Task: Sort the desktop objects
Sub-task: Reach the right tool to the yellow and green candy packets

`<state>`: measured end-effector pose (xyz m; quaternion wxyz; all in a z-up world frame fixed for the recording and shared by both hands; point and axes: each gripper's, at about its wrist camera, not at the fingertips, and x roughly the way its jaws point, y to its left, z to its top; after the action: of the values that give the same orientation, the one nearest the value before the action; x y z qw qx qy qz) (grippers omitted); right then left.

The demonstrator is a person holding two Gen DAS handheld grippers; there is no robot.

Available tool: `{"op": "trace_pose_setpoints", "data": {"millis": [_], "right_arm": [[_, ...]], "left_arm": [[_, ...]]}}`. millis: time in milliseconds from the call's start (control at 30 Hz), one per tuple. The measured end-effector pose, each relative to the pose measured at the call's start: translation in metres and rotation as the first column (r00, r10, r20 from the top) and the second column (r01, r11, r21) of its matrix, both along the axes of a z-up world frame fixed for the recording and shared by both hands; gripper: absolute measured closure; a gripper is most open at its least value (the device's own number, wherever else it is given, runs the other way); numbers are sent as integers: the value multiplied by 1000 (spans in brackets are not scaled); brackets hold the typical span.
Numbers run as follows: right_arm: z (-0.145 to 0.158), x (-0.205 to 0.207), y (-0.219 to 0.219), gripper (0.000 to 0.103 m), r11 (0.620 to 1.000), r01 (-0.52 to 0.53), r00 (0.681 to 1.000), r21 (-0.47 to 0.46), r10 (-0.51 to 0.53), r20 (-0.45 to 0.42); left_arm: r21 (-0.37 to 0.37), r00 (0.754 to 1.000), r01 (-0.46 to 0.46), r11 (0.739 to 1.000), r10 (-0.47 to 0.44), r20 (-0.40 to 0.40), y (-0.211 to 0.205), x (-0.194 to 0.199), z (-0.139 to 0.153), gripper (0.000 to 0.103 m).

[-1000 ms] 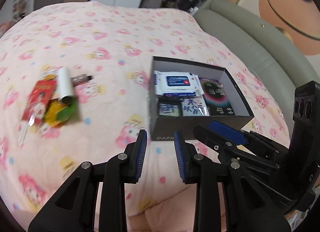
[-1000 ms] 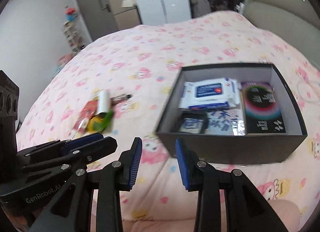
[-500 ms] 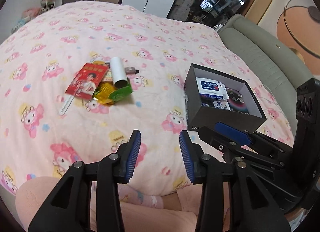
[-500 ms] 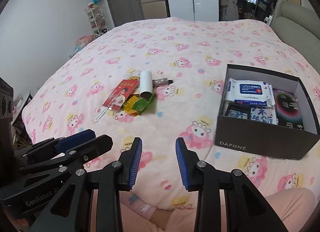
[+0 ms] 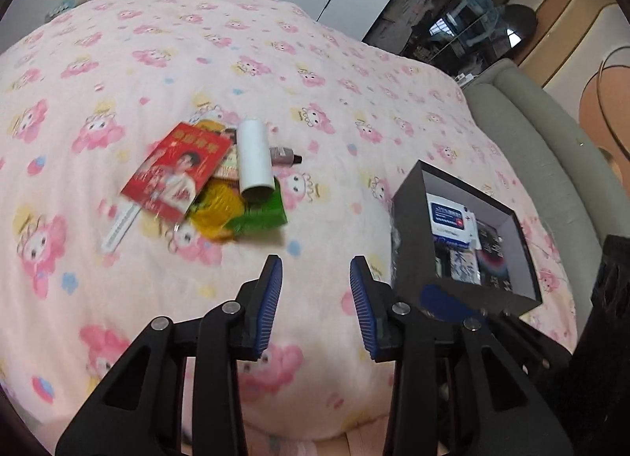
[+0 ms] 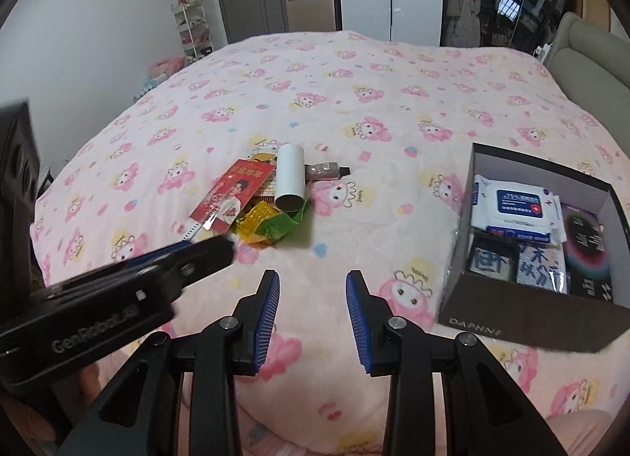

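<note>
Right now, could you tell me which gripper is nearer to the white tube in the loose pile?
Left. The left gripper reaches toward the pile beside the white tube; the right gripper is farther back, nearer the black box.

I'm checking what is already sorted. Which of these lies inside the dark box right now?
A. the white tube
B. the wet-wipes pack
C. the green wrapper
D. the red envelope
B: the wet-wipes pack lies inside the dark box, while the white tube, red envelope and green wrapper are in a pile out on the pink blanket.
</note>
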<state>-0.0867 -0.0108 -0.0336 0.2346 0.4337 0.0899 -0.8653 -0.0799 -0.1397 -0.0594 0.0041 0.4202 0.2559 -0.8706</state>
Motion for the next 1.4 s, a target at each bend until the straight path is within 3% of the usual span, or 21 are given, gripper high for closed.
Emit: {"op": "trace_pose_setpoints", "data": {"millis": [133,333,500,667,767,867,1067,1133,1167,1400], "right_arm": [[-9,-23,-16,72,1000,-6,1000,25,5,22],[-37,-60,-35,72,999,24,990,29,-28,135],[-61,-90,-57,70,998,37,982,50,-45,182],[-78,-119,-60,70,989,145,946,-9,-136,295],[-84,-129,-65,65,982,183,934,-35,-163,317],[-93,-134,-68,65,980,198,931,-8,-185,315],[-122,-131,-62,65,984,177,901,-8,-159,403],[-127,-126,-61,80,990,127,896,-62,-87,436],[-128,-123,-61,94,991,99,894,-90,-49,445],[-101,-93,-54,103,989,25,936,-148,28,351]], "left_arm": [[80,993,-92,993,87,75,-32,-33,-14,68],[156,940,-312,937,279,198,-97,-39,-65,70],[240,909,-361,901,281,309,-116,-39,-111,70],[256,917,-323,911,235,321,-103,-49,-122,70],[242,921,-307,921,224,319,-97,-52,-121,70],[219,927,-295,930,223,301,-91,-52,-115,70],[212,928,-276,938,202,314,-87,-55,-117,70],[216,926,-272,938,195,323,-86,-54,-118,70],[222,927,-271,937,192,322,-86,-53,-118,70],[213,930,-266,940,192,315,-84,-50,-114,70]]}}
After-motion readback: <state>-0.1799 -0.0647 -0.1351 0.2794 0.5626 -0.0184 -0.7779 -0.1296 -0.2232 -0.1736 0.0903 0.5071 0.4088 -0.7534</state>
